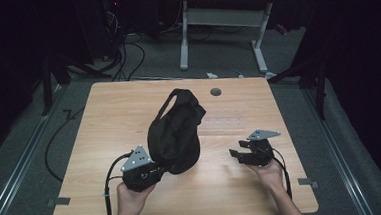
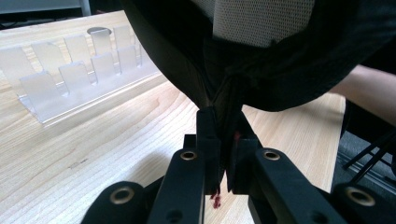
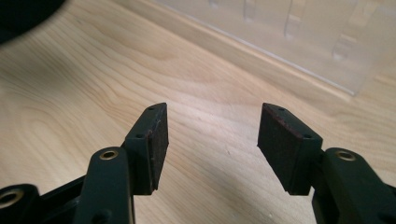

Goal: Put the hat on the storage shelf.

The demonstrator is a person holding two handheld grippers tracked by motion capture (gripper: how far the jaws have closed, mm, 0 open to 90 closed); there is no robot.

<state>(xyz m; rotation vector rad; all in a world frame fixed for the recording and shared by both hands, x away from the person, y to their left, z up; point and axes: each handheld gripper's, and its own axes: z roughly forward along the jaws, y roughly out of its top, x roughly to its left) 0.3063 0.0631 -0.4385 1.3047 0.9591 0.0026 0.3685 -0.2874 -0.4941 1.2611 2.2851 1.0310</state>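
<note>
So the black bag [image 1: 174,133] sits roughly mid-bench, a bit toward the person's side, standing up with its strap loop at the top. The left tool [image 1: 158,169] is clamped tight on a fold of fabric at the bag's lower edge, jaws pinched right together on it. The right tool [image 1: 239,154] is off to the side, well apart from the bag, jaws spread wide with nothing in them, hovering low over the bench [image 1: 104,118].

My guess at the step: left pins the bag, right comes in for a second hold. To do that well I'd keep the left pinch steady and bring the right tool in low toward the opposite edge, grabbing a proper fold and not just the surface layer.

The left gripper view shows the pinch up close, plus a pale mesh panel [image 2: 261,21] on the bag and a clear plastic rack [image 2: 70,77] on the wood. From the high view that rack is nearly invisible.
</note>
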